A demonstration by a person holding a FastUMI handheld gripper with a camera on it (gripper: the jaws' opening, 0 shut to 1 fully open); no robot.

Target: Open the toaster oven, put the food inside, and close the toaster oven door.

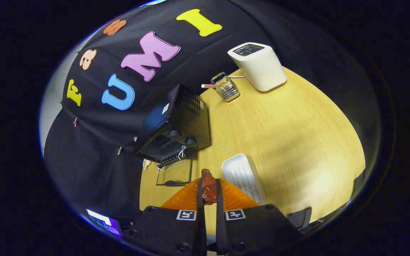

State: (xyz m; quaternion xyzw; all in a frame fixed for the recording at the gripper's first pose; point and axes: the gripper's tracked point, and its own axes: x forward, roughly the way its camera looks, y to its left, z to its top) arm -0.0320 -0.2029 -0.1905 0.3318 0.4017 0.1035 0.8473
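Fingers (209, 190) clamped on food (209, 187), above surface (279, 135); oven (176, 128) ahead, door (174, 172) down; white tray (242, 176) just beside

pale wooden table (290, 135); black cloth wall (94, 149)

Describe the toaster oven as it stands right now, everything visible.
The toaster oven is a black metal box standing on the wooden table against the booth's black cloth wall, seen tilted. Vent slots pierce its side panel, and two round knobs sit on the front. Its glass door hangs open, folded down toward the table, with a wire rack visible inside and a white string at the door's upper edge. Nothing lies inside that I can make out. The tongs, shut on a reddish piece of food, are short of the door.
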